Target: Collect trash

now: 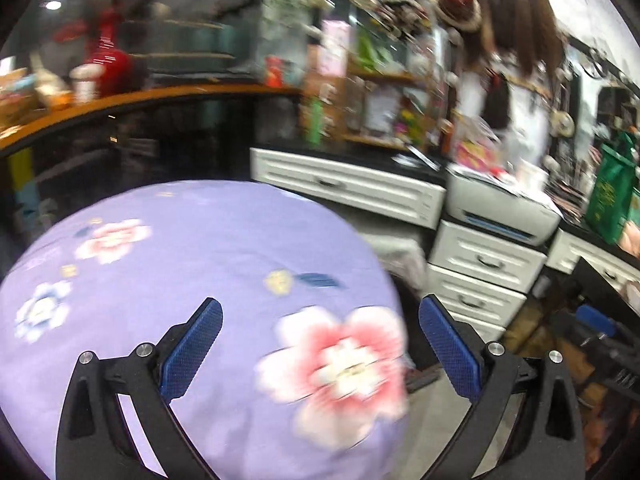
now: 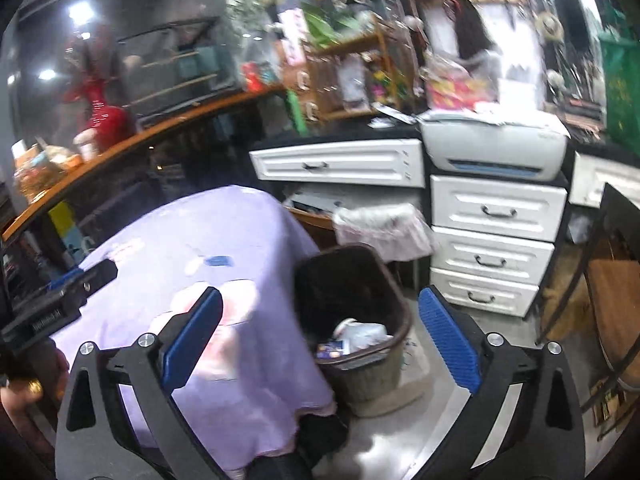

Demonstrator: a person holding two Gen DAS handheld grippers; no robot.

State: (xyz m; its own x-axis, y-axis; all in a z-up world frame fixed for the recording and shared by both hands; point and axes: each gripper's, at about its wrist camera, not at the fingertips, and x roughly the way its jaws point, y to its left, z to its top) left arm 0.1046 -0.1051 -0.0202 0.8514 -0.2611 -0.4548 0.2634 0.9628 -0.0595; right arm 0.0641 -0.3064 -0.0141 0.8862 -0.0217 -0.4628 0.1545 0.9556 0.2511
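Lilac cloth with pink and blue flowers fills the near left of the left wrist view: a tablecloth (image 1: 192,264) over a round table, and no litter shows on the part in sight, though blur softens the whole picture. The left gripper (image 1: 320,348) hangs above it with its blue pads spread as wide as they go and nothing between them. Far behind run white drawers (image 1: 348,184) and a grey printer (image 1: 504,212) on a cluttered counter.

From the right wrist view the layout is clearer. The right gripper (image 2: 320,340) is likewise fully spread and empty. Between its fingers, on the floor just right of the tablecloth (image 2: 192,248), stands a dark waste bin (image 2: 356,300); inside lie what look like a crumpled pale wrapper and a small blue packet (image 2: 334,347), probably the trash already collected. The left gripper (image 2: 86,278) shows at the far left edge over the table.

With both tools empty, the step in hand seems to be seeking the next piece. It would go best to slow down so the view sharpens, scan the table and the floor around the bin, then approach one item squarely with the pads either side before closing.
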